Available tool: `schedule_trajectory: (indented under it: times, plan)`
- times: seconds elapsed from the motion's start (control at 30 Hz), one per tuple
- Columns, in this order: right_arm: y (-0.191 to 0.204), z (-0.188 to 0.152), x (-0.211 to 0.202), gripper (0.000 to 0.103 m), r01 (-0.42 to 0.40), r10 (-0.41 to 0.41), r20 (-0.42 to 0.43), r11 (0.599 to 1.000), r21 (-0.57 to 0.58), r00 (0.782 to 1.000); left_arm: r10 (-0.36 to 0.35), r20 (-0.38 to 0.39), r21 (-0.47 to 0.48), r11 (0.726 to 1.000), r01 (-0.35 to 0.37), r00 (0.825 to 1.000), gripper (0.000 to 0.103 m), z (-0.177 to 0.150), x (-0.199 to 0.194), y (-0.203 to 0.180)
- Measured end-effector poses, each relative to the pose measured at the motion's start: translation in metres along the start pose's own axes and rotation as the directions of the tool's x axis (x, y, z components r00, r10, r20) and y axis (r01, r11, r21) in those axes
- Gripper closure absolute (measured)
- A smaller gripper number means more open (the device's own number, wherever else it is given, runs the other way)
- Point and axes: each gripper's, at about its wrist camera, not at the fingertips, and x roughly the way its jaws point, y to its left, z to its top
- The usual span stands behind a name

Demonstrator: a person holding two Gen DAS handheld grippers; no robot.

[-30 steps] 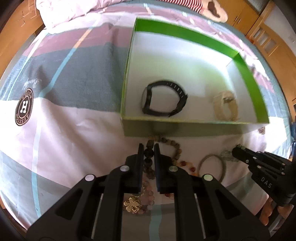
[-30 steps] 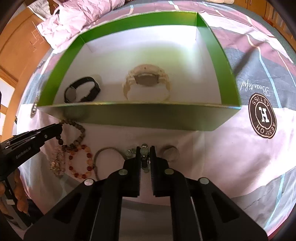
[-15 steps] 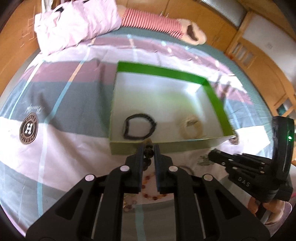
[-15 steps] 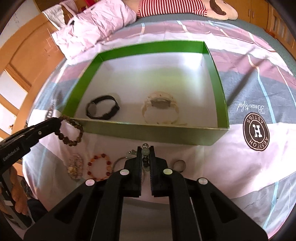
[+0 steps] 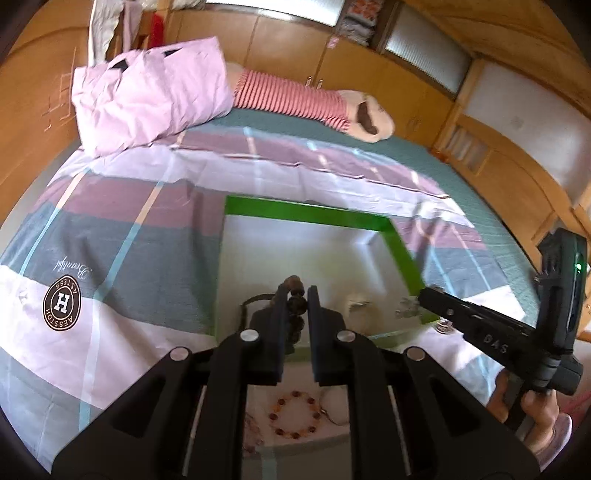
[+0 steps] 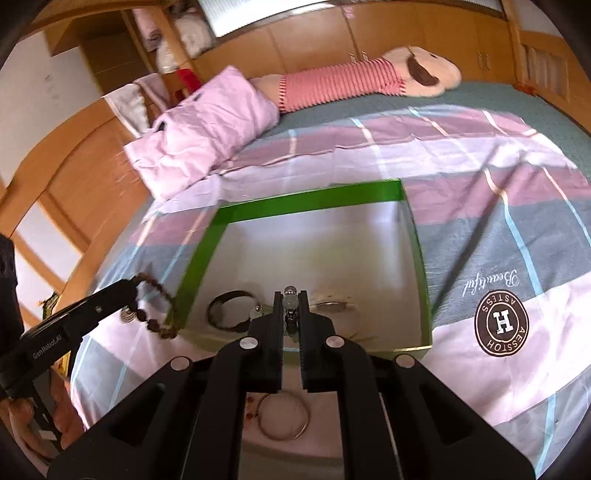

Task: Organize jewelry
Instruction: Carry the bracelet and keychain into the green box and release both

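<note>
A green box (image 5: 310, 213) (image 6: 310, 201) with a white floor lies on the bed. In it are a black watch (image 6: 231, 309) and a cream watch (image 5: 356, 307). My left gripper (image 5: 296, 295) is shut on a brown bead bracelet (image 6: 155, 310), held in the air over the box's near left edge. My right gripper (image 6: 290, 299) is shut on a silver beaded jewelry piece (image 6: 289, 303), lifted above the box's near wall. It also shows in the left wrist view (image 5: 408, 306). An orange bead bracelet (image 5: 295, 415) and a thin metal bangle (image 6: 283, 416) lie on the sheet.
A striped sheet (image 5: 122, 236) covers the bed. A pink pillow (image 5: 147, 92) and a striped plush toy (image 5: 314, 103) lie at the far end. Wooden cabinets (image 6: 406, 33) line the walls. A small ring (image 5: 443, 326) sits by the box's right corner.
Both grippers have risen from the sheet with their pieces and tilted up, so the room now shows. The jewelry on the sheet has dropped low in view.
</note>
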Motion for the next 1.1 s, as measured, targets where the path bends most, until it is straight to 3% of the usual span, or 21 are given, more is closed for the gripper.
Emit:
schedule_trajectory:
  times: [0.17,0.43,0.5,0.57,0.73,0.87,0.97,1.1]
  plan:
    - [-0.020,0.003,0.022,0.096,0.066,-0.066,-0.019,0.997,0.030,0.998,0.000,-0.030,-0.051,0.999,-0.002,1.000,0.092,0.006,0.023,0.014]
    - [-0.044,-0.007,0.042,0.096,0.113,-0.101,-0.114,0.988,0.107,0.988,0.029,-0.101,-0.073,0.997,-0.037,0.994,0.092,-0.001,0.052,0.024]
    - [-0.049,-0.009,0.043,0.088,0.112,-0.094,-0.131,0.985,0.134,0.987,0.034,-0.108,-0.074,0.996,-0.042,0.994,0.092,-0.002,0.055,0.024]
    - [-0.049,-0.008,0.039,0.072,0.102,-0.084,-0.128,0.984,0.146,0.988,0.035,-0.104,-0.075,0.996,-0.043,0.994,0.092,-0.002,0.053,0.025]
    - [-0.041,-0.011,0.021,0.066,0.066,-0.054,-0.109,0.991,0.117,0.993,0.007,-0.092,-0.069,0.998,-0.013,0.996,0.085,-0.004,0.044,0.022]
    - [-0.022,-0.022,0.015,0.066,0.019,-0.012,-0.138,0.999,0.050,0.990,-0.032,-0.128,0.020,0.999,0.035,0.991,0.085,-0.018,0.033,-0.001]
    - [-0.004,-0.031,0.016,0.066,-0.006,0.003,-0.167,1.000,-0.013,0.986,-0.026,-0.175,0.128,0.991,0.048,0.984,0.085,-0.036,0.029,-0.027]
    - [0.012,-0.041,0.024,0.066,-0.023,0.009,-0.208,0.998,-0.063,0.978,0.003,-0.215,0.186,0.982,0.038,0.977,0.085,-0.045,0.034,-0.035]
